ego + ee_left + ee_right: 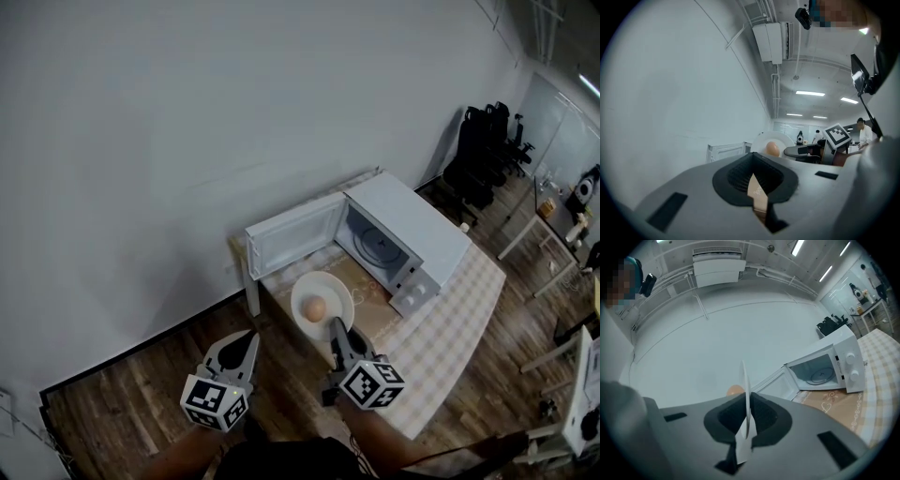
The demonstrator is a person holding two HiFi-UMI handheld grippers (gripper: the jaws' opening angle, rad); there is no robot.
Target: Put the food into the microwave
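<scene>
In front of the microwave [405, 232], out past the edge of the table [450, 323] it sits on, a person holds a white plate [334, 285] level in the air by its near rim. The right gripper [336, 327] is clamped on that rim, and its own view shows the plate edge-on, pinched between the two dark pads. On the plate, about in the middle, sits the food [315, 307], a small round orange-brown thing; I can't say just what it is. The plate hangs in line with the microwave's mouth but outside it, near the free end of the door [295, 234]. That door is swung wide open to the microwave's left, and the glass turntable [380, 246] shows bare inside the cavity. The left gripper [246, 339] is off to the left of the plate, further from the microwave than the food is, touching nothing; its jaws are drawn together with nothing between them. It is over the wooden floor [122, 394], not the table. Well beyond the microwave stand some black office chairs [483, 150].
</scene>
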